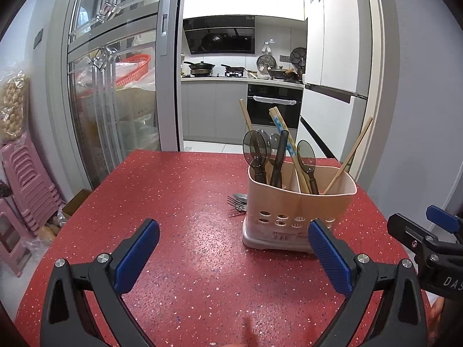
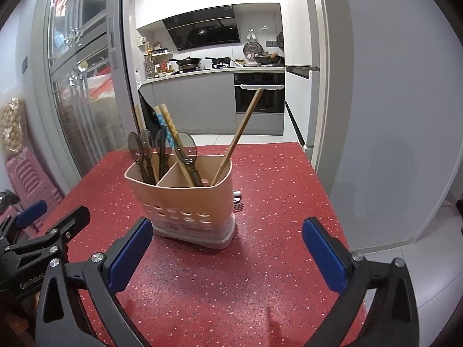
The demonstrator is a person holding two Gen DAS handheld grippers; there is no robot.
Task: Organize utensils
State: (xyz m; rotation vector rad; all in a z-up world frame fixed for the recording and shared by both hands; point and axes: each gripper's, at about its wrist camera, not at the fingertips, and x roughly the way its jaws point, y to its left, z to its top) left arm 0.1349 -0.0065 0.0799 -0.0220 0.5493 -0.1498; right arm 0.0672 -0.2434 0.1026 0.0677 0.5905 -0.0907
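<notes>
Red speckled table (image 1: 179,202) in front of an open kitchen doorway. Beige two-compartment utensil holder (image 1: 301,202) stands upright on the table, toward the far right in the left wrist view.

Holder contents: dark translucent spoons (image 1: 254,147), a black-handled utensil (image 1: 279,159) and wooden chopsticks (image 1: 285,138); one single chopstick (image 2: 240,133) leans alone against the right end.

Metal fork (image 1: 235,202) lies flat on the table just beside the holder on its left, tines toward the camera, partly hidden behind the holder.

Left gripper (image 1: 233,248): jaws spread wide, nothing between the pads, over bare table short of the holder.

Right gripper (image 2: 227,250): jaws spread wide, empty, holder just beyond them, no contact
</notes>
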